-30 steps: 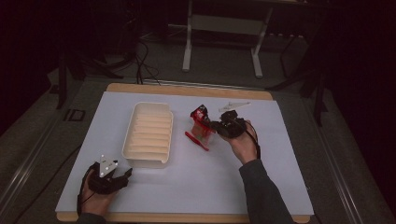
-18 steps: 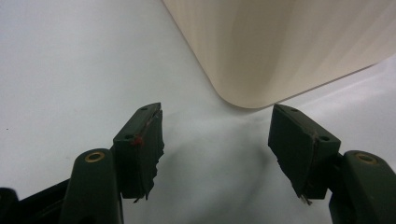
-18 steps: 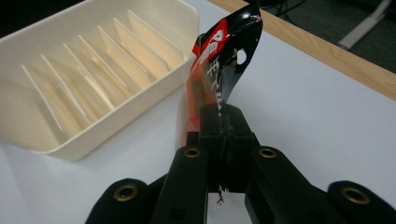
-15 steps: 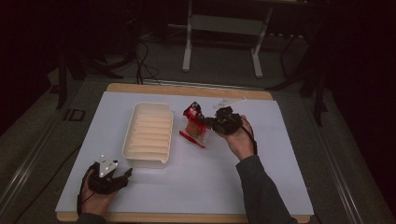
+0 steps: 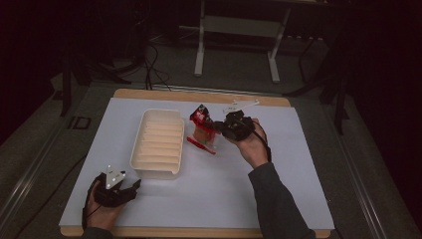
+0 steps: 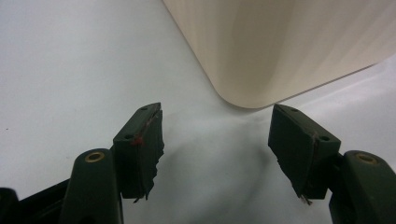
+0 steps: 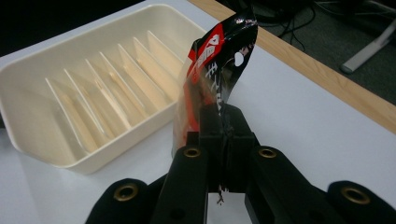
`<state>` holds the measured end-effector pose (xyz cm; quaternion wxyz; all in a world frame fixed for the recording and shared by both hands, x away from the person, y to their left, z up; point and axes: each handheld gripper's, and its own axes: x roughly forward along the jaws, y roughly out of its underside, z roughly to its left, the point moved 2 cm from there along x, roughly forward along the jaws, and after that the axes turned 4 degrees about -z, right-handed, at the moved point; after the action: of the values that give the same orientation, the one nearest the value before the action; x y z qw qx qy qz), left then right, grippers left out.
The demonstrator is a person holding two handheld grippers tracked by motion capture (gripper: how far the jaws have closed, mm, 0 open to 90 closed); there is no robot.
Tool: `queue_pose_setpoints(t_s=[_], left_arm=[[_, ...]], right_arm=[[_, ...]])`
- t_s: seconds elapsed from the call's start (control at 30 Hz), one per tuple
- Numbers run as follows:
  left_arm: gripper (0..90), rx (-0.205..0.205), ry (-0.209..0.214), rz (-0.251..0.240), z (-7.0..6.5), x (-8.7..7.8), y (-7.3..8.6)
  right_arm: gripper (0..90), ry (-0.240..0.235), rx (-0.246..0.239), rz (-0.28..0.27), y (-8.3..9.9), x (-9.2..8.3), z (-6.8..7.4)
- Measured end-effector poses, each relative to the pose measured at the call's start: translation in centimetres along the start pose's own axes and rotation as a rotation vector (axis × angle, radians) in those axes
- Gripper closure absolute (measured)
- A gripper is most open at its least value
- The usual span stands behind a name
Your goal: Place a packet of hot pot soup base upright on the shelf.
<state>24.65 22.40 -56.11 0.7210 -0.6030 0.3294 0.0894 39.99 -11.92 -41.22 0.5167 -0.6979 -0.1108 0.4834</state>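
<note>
Tray [image 5: 158, 144]: cream, ribbed dividers, on white sheet [image 5: 298, 169], left of centre.
Packet [image 5: 201, 123]: red-black, held upright just right of tray, off the sheet.
Right gripper [image 5: 219, 128]: jaws pinched tight on packet's lower edge.
Left gripper [image 5: 130, 188]: low at near-left corner, jaws wide apart, nothing between; tray's rounded corner just ahead.
Red stick [image 5: 201, 146]: flat on sheet beneath packet.
</note>
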Motion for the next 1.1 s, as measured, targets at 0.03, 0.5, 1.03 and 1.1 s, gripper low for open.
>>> queue_pose_setpoints(t_s=[0.03, 0.5, 1.03, 1.1], left_arm=[[35.5, 0.0, 0.0, 0.0, 0.0, 0.0, 0.0], [35.5, -0.005, 0.002, -0.001, 0.1, 0.0, 0.0], [35.5, -0.004, 0.005, -0.001, 0.1, 0.0, 0.0], [35.5, -0.005, 0.005, -0.003, 0.1, 0.0, 0.0]], right_arm=[[88.7, -0.002, -0.008, -0.005, -0.1, 0.0, 0.1], [88.6, -0.041, -0.068, -0.027, -2.1, 0.8, 1.6], [88.6, -0.086, -0.153, -0.039, -3.9, 3.3, 2.8], [88.6, -0.091, -0.158, -0.04, -4.1, 3.7, 2.9]])
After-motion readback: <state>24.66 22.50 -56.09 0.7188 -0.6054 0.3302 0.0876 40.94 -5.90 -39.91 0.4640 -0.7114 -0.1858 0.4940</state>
